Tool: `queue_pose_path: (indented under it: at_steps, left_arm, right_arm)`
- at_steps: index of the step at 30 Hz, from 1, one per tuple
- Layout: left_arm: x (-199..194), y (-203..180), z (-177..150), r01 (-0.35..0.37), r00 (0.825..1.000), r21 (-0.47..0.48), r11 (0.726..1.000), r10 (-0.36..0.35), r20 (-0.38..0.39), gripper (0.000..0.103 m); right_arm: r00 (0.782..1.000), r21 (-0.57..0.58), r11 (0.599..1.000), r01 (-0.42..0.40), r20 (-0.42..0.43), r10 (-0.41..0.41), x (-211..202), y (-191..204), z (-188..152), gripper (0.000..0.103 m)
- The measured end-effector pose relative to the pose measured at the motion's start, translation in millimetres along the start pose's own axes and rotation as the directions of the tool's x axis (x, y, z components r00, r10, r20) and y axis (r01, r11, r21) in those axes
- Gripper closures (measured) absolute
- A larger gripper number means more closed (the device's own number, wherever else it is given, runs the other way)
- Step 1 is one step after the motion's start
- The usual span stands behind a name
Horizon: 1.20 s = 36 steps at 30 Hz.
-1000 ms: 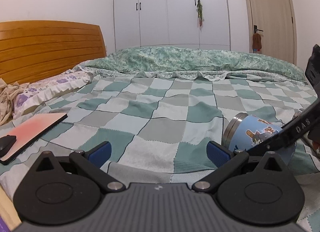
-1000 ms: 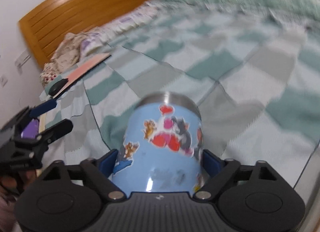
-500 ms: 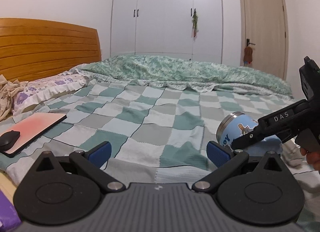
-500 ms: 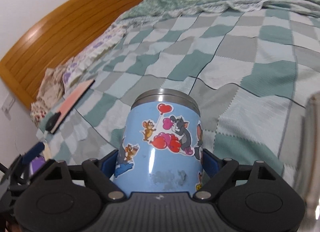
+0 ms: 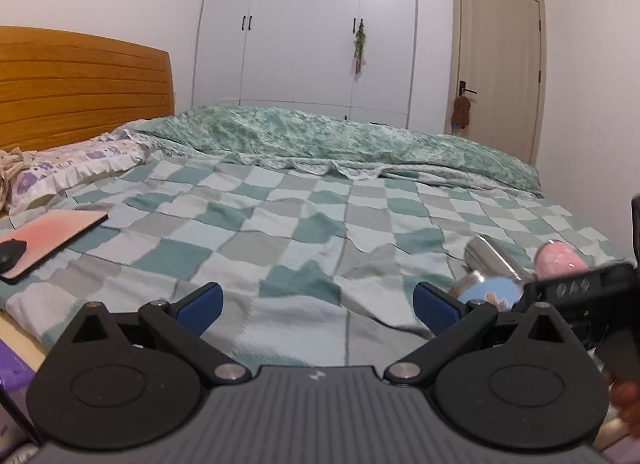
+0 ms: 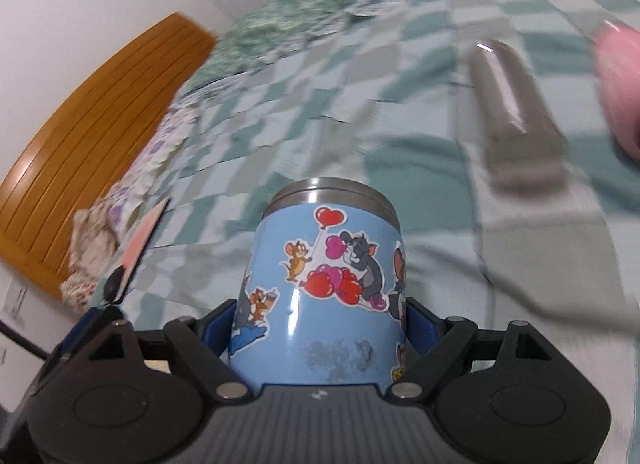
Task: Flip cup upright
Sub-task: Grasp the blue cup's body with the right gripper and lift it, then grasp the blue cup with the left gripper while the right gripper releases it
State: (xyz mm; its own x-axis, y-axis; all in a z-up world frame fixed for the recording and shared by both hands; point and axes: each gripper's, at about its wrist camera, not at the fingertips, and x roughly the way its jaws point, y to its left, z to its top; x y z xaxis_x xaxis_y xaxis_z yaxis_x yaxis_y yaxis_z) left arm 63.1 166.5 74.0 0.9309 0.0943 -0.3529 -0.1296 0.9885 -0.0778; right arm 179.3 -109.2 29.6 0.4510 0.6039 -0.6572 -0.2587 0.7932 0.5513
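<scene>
A light blue cup [image 6: 324, 284] with cartoon cat and mouse stickers and a steel rim sits between the blue pads of my right gripper [image 6: 320, 328], which is shut on its body. The cup's steel rim points away from the camera, over the checked bedspread [image 6: 420, 167]. In the left wrist view the cup [image 5: 486, 291] shows low at the right, tilted, beside the right gripper's black body [image 5: 580, 292]. My left gripper [image 5: 318, 304] is open and empty, low over the bedspread [image 5: 280, 232], to the left of the cup.
A steel cup [image 5: 492, 260] and a pink cup [image 5: 560, 260] lie on the bed behind the blue cup. A pink pad [image 5: 48, 234] with a black mouse [image 5: 12, 254] lies at the left. Pillow [image 5: 72, 167], wooden headboard [image 5: 80, 87] and folded green duvet [image 5: 340, 139] lie farther off.
My right gripper has swung with the blue cup, so the steel and pink cups now show behind it. The left gripper has tilted and the cup now sits lower at its right.
</scene>
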Motion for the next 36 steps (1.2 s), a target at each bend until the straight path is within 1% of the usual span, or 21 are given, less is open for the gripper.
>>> queue_pose_path:
  at_steps: [2, 7, 12, 18, 20, 22, 25, 27, 29, 31, 33, 34, 36]
  left_arm:
    - [-4, -5, -4, 0.009, 1.000, 0.001, 1.000, -0.009, -0.007, 0.000]
    - [-10, -15, -16, 0.010, 0.999, -0.021, 1.000, -0.011, -0.042, 0.000]
    - [-17, -24, -24, 0.014, 0.997, -0.020, 1.000, -0.016, -0.069, 0.000]
    - [-25, -31, -27, 0.018, 0.996, 0.004, 1.000, -0.017, -0.090, 0.000]
    - [-28, -35, -25, 0.027, 0.996, 0.010, 1.000, -0.026, -0.090, 0.000]
    - [-28, -42, -22, 0.036, 0.995, 0.029, 0.999, -0.033, -0.093, 0.000]
    - [-25, -56, -17, 0.065, 0.992, 0.056, 0.996, -0.059, -0.108, 0.000]
    - [-20, -67, -14, 0.086, 0.989, 0.072, 0.994, -0.076, -0.130, 0.000]
    - [-12, -79, -11, 0.103, 0.983, 0.084, 0.991, -0.089, -0.160, 0.000]
    - [-4, -92, -8, 0.128, 0.975, 0.082, 0.988, -0.110, -0.195, 0.000]
    - [8, -105, -6, 0.157, 0.962, 0.076, 0.985, -0.135, -0.236, 0.000]
    - [15, -113, -5, 0.165, 0.955, 0.077, 0.983, -0.140, -0.262, 0.000]
    - [30, -126, -5, 0.165, 0.941, 0.075, 0.983, -0.134, -0.311, 0.000]
  right_arm:
    - [0.999, 0.009, 0.999, 0.039, 0.029, -0.039, -2, -9, -13, 0.018]
    - [0.993, 0.042, 0.997, 0.066, 0.091, -0.070, -5, -17, -26, 0.018]
    - [0.992, 0.059, 0.996, 0.066, 0.105, -0.072, -1, -19, -32, 0.018]
    - [0.992, 0.025, 0.998, 0.066, 0.102, -0.068, -12, -17, -28, 0.016]
    - [0.990, 0.013, 0.999, 0.048, 0.131, -0.049, -23, -20, -25, 0.008]
    - [0.982, -0.016, 0.999, 0.052, 0.183, -0.048, -41, -23, -21, 0.003]
    - [0.968, -0.080, 0.995, 0.057, 0.249, -0.035, -67, -33, -13, 0.003]
    - [0.956, -0.123, 0.987, 0.100, 0.288, -0.061, -84, -46, -8, 0.002]
    - [0.938, -0.154, 0.973, 0.173, 0.328, -0.115, -99, -60, -6, 0.002]
    - [0.923, -0.183, 0.957, 0.224, 0.356, -0.148, -111, -75, -5, 0.002]
    - [0.908, -0.217, 0.938, 0.272, 0.381, -0.175, -121, -89, -6, 0.002]
    - [0.903, -0.235, 0.928, 0.288, 0.390, -0.182, -125, -96, -6, 0.002]
    - [0.901, -0.259, 0.919, 0.298, 0.395, -0.181, -131, -108, -8, 0.002]
